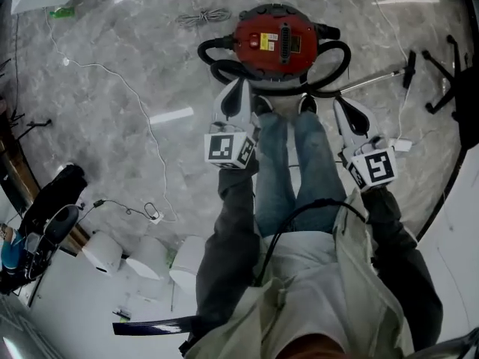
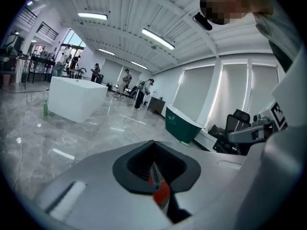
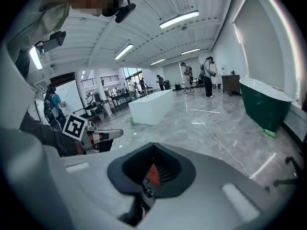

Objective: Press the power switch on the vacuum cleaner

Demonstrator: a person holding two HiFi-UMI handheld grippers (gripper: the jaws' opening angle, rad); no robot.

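While the left gripper (image 1: 238,96) and right gripper (image 1: 350,114) hang beside the jeans (image 1: 299,172), jaws pressed together on nothing, the vacuum cleaner (image 1: 278,42) — a round, glossy red drum ringed by black hose (image 1: 338,64) — sits just beyond the shoes (image 1: 262,105) on veined grey stone floor (image 1: 112,58), top upward, its metal wand (image 1: 370,79) stretching rightward.

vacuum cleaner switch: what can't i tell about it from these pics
Power switch: in the head view the vacuum cleaner's top markings are too small to pick it out.
Both gripper views: the vacuum is out of frame; they face across the room.
Its near side: partly hidden by the left gripper and the shoes.
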